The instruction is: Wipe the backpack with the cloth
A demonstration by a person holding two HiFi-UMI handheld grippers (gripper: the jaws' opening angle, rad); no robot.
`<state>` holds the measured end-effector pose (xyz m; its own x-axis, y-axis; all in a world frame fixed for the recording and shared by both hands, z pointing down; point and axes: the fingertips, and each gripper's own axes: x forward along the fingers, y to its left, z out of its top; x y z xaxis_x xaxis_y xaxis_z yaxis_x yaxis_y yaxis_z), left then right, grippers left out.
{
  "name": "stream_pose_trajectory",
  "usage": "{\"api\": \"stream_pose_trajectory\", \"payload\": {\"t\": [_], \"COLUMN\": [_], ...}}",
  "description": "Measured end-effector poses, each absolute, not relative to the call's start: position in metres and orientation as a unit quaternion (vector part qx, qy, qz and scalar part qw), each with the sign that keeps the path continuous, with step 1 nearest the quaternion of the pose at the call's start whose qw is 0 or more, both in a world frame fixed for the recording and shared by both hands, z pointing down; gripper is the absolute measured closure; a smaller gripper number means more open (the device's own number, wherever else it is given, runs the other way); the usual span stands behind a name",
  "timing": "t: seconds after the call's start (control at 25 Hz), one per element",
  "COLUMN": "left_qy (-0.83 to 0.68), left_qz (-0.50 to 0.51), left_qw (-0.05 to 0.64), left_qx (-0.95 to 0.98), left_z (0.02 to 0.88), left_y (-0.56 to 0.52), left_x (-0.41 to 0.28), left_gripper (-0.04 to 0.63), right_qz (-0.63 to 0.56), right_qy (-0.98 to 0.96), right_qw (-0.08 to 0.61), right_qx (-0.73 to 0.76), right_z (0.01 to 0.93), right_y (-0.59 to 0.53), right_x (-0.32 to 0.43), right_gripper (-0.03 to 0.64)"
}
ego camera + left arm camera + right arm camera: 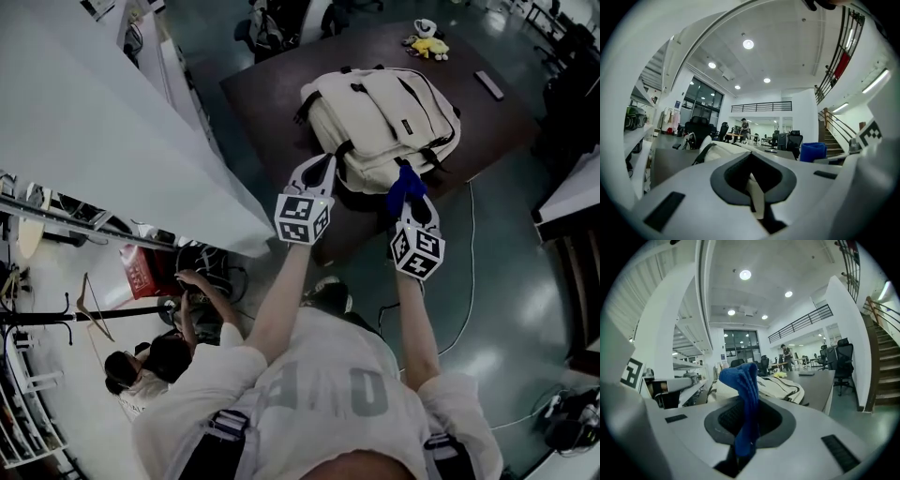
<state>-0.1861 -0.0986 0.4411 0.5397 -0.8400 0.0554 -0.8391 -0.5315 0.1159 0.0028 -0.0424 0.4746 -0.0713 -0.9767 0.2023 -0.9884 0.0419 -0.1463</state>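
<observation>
Head view looks steeply down on a cream fabric backpack with black straps (384, 117), which lies flat on a dark brown table (272, 89). Both grippers are stretched out to its near edge. The left gripper (323, 161) reaches the near left corner of the backpack. The right gripper (406, 197) is at the near right side, and a blue knitted cloth (403, 181) stands up out of its tip. From this view alone one cannot tell how the jaws stand.

Left gripper view settles it for the left side: the jaws are pressed together and a narrow cream strip (755, 194) is pinched between them. The strip has the colour of the backpack, but I cannot tell which part it is. This view shows the cloth too, as a blue lump at the right.

Right gripper view shows those jaws clenched on the lower part of the cloth, and its upper end folds over above them. The backpack lies behind it on the table.

Only the head view shows a yellow soft toy (429, 45) and a white cup (425, 27) at the far end of the table, and a person sitting on the floor (150, 361) at the lower left. Only the gripper views show a standing person (786, 352) far away in the hall and a staircase (883, 357).
</observation>
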Motion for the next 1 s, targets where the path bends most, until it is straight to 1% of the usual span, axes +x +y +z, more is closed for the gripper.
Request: {"api": "stream_pose_trajectory", "payload": {"t": [0.2,0.4,0.52,0.6,0.76,1.0], "left_qy": [-0.491,-0.547,-0.554,-0.563,-0.585,-0.589], "left_qz": [-0.011,-0.032,-0.032,-0.032,-0.016,0.003], "left_qw": [0.058,0.066,0.088,0.098,0.096,0.098], "left_qx": [0.869,0.834,0.827,0.820,0.805,0.802], "left_z": [0.432,0.428,0.433,0.437,0.436,0.447], "left_y": [-0.117,-0.157,-0.188,-0.204,-0.227,-0.248], "left_x": [-0.174,-0.185,-0.185,-0.184,-0.184,-0.177], "left_gripper": [0.592,0.592,0.592,0.592,0.592,0.592], "right_qz": [0.114,0.079,0.065,0.052,0.012,-0.076], "right_qy": [-0.733,-0.762,-0.777,-0.797,-0.843,-0.882], "right_qw": [-0.017,-0.019,-0.021,-0.011,0.021,0.076], "right_qx": [0.671,0.642,0.626,0.602,0.537,0.460], "right_z": [0.447,0.427,0.412,0.401,0.380,0.352], "right_y": [-0.073,-0.125,-0.169,-0.201,-0.268,-0.357], "right_x": [0.013,0.018,0.018,0.009,-0.028,-0.091], "right_gripper": [0.574,0.574,0.574,0.574,0.574,0.574]}}
